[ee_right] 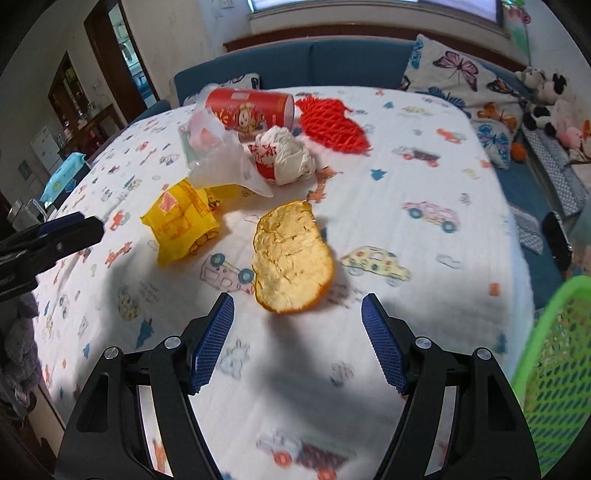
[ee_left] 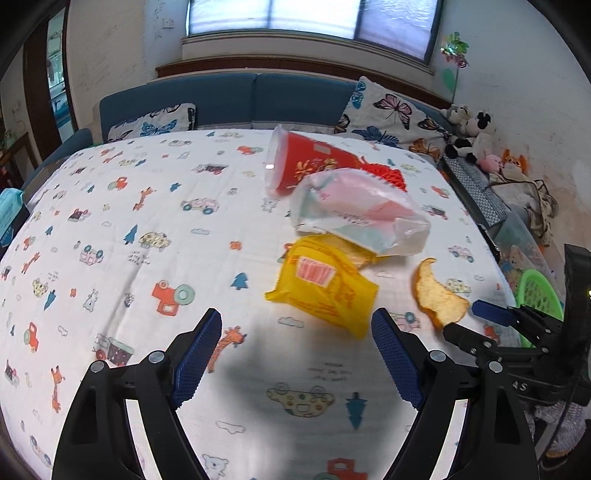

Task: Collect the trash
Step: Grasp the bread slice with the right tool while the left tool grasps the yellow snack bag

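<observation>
Both grippers angled down over tablecloth [ee_left: 147, 221], jaws empty.

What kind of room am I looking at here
Most likely a home living room. A table with a children's cartoon-print cloth stands before a blue sofa with butterfly cushions, under a window; soft toys are piled at the side.

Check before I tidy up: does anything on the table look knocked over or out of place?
Yes. The red can lies tipped on its side at the far end, and loose fruit peel sits bare on the tablecloth among wrappers.
</observation>
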